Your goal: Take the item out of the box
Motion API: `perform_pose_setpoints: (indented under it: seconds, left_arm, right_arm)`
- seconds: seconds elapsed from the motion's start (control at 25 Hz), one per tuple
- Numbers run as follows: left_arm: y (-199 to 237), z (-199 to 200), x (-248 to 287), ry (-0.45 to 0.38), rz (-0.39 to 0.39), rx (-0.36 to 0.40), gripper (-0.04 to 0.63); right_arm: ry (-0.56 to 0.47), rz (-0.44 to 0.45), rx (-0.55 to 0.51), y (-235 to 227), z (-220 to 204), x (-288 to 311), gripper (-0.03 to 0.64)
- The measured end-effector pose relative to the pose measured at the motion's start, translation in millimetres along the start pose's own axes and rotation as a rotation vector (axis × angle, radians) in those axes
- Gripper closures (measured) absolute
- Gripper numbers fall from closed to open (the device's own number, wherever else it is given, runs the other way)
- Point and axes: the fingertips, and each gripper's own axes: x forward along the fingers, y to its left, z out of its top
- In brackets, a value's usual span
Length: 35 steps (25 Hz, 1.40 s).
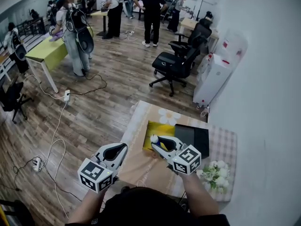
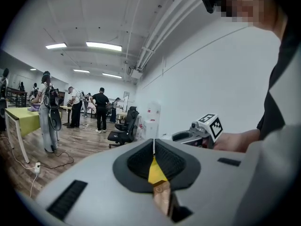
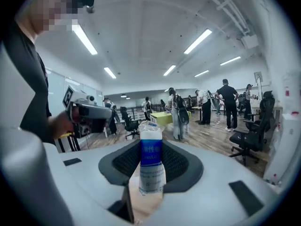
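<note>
Plastic-wrapped white cylindrical roll (image 3: pixel 151 171) with a blue label sits clamped between the right gripper (image 3: pixel 151 147) jaws, held over the open yellow box (image 1: pixel 160 128). Left gripper (image 2: pixel 154 149) jaws are pressed together, empty.

Table (image 1: pixel 141 166) bearing box (image 1: pixel 195 136), flowers (image 1: pixel 214 173)

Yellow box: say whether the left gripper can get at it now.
Probably yes: the left gripper hovers beside the yellow box with only table between; the right gripper, holding a packet, covers only its near edge.

Black office chair (image 1: pixel 173 63), white flowers (image 1: pixel 214 171)
</note>
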Motion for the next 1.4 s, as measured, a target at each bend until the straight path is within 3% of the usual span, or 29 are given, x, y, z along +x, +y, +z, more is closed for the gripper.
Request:
perform_pose_setpoints:
  seconds: [0.36, 0.6, 1.04, 1.4]
  left_arm:
    - [-6.2, -0.8, -4.3, 0.003, -0.001, 0.000, 0.574]
    - [-13.2, 7.4, -5.3, -0.005, -0.012, 0.010, 0.574]
    - [-14.3, 26.7, -16.5, -0.056, -0.006, 0.038, 0.574]
    - [-14.4, 42.5, -18.2, -0.070, 0.006, 0.044, 0.574]
  right_arm:
    - [-0.271, 0.126, 0.150, 41.8, 36.8, -49.0, 0.477]
    - [-0.314, 0.147, 0.061, 55.7, 66.2, -69.2, 0.477]
    - [-0.430, 0.180, -0.007, 77.2, 112.3, -95.4, 0.480]
    - [-0.523, 0.143, -0.077, 79.0, 140.2, -116.7, 0.480]
